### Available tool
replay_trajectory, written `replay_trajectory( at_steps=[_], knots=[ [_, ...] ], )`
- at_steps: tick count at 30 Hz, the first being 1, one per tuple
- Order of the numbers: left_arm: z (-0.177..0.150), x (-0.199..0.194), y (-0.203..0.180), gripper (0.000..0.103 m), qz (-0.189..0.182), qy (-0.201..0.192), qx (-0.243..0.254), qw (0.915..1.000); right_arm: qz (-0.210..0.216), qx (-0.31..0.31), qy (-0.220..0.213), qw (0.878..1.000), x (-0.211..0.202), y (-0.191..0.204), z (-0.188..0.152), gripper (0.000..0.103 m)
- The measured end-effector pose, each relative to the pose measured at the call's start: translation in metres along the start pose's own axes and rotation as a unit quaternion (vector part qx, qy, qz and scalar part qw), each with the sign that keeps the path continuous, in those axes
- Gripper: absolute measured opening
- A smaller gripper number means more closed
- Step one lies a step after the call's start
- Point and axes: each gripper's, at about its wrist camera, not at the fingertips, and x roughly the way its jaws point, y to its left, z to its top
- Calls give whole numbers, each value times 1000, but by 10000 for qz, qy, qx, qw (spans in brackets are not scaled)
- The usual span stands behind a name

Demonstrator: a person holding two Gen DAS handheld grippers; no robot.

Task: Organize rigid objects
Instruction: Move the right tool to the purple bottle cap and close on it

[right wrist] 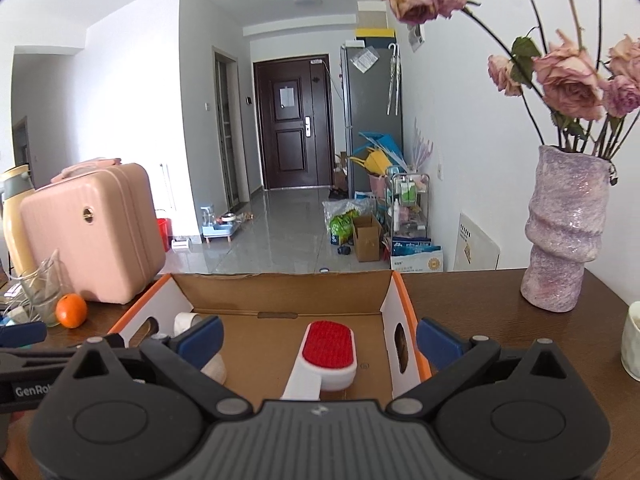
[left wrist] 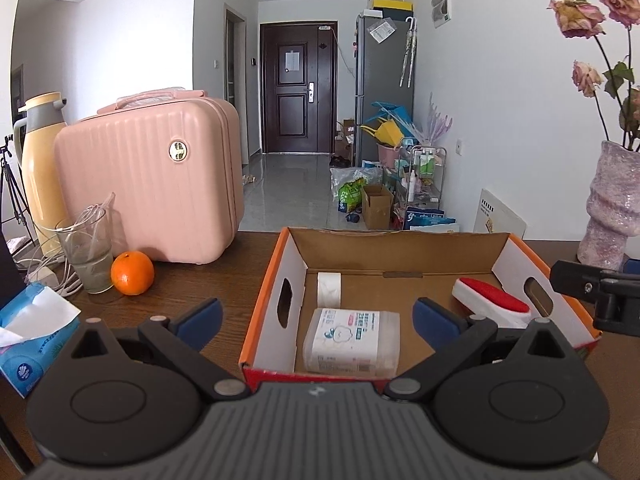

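An open cardboard box (left wrist: pixel 276 276) with orange edges stands on the brown table. Inside it lie a clear plastic box of cotton swabs (left wrist: pixel 352 340), a white tape roll (left wrist: pixel 329 289) and a white brush with a red pad (left wrist: pixel 494 300). My left gripper (left wrist: pixel 318 316) is open and empty, above the box's near edge. My right gripper (right wrist: pixel 319 338) is open and empty over the same box (right wrist: pixel 394 308), above the brush (right wrist: pixel 329 350); the tape roll (right wrist: pixel 185 322) shows at the left.
An orange (left wrist: pixel 132 273), a glass (left wrist: pixel 86 254) with cables, a pink case (left wrist: pixel 152 184), a yellow thermos (left wrist: pixel 38 168) and a tissue pack (left wrist: pixel 34 328) stand left of the box. A purple vase (right wrist: pixel 564 232) with dried roses and a white cup (right wrist: pixel 632 344) stand to the right.
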Motion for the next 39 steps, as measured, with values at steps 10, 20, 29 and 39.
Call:
replay_trajectory(
  at_steps=[10, 20, 29, 39],
  knots=[
    [-21, -37, 12, 103, -36, -100, -89, 9999, -14, -131, -118, 9998, -40, 3, -31, 103],
    [-43, -78, 21, 103, -104, -281, -136, 9995, -6, -259, -245, 9994, -78, 11, -59, 103],
    [-68, -101, 24, 103, -114, -180, -91, 9997, -29, -234, -206, 9995, -107, 4, -85, 103],
    [-86, -120, 27, 103, -188, -105, -98, 9997, -31, -224, -12, 9997, -123, -1, -114, 103]
  ],
)
